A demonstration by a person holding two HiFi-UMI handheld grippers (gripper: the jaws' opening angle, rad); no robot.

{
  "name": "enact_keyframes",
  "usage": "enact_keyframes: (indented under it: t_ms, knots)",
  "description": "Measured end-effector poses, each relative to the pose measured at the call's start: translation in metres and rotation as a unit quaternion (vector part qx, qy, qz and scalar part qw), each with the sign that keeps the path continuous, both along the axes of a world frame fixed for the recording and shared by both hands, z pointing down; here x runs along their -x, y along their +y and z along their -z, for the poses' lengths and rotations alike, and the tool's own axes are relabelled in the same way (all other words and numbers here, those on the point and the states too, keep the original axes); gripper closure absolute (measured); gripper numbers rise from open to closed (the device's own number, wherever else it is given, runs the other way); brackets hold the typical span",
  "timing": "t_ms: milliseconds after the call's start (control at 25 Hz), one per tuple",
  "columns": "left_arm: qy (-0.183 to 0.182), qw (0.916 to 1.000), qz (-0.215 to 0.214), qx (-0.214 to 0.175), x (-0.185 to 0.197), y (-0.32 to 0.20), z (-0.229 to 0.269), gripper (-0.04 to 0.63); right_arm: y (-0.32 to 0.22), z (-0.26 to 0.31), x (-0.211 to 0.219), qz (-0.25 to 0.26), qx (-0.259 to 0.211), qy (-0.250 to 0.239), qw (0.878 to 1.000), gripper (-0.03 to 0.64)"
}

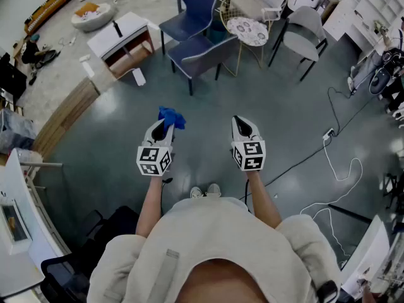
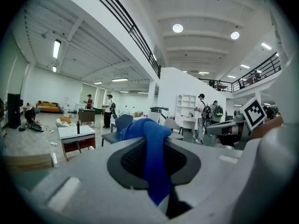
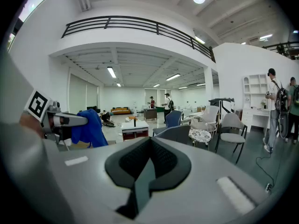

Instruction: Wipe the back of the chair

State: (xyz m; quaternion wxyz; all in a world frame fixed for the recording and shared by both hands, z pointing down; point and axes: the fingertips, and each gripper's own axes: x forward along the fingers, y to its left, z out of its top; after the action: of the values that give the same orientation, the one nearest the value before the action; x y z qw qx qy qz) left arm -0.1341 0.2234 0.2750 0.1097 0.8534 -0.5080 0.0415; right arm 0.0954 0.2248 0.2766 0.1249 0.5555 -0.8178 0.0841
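Observation:
A blue cloth (image 1: 172, 117) sticks out of my left gripper (image 1: 165, 125), whose jaws are shut on it. In the left gripper view the cloth (image 2: 154, 171) hangs down over the closed pads of that gripper (image 2: 148, 146). Level with it and a little to its right, my right gripper (image 1: 239, 120) is shut with nothing in it; its pads (image 3: 154, 164) meet along a thin seam. Two dark blue chairs (image 1: 201, 52) stand well ahead of both grippers on the grey floor, the nearer one with its backrest towards me. The same chair (image 3: 180, 134) shows in the right gripper view.
A round patterned table (image 1: 247, 30) and a grey chair (image 1: 303, 33) stand to the right of the blue chairs. A white low table (image 1: 120, 36) is at the far left. A cable (image 1: 328, 153) runs over the floor on the right. Several people stand far off.

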Motion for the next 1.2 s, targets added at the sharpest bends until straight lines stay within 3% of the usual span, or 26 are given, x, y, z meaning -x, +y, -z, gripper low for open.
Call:
enact_keyframes:
  t_ms: [1200]
  knots:
    - [0.002, 0.9998, -0.019, 0.011, 0.027, -0.019, -0.020, 0.534, 0.001, -0.022, 0.033, -0.009, 0.016, 0.009, 1.000, 0.617]
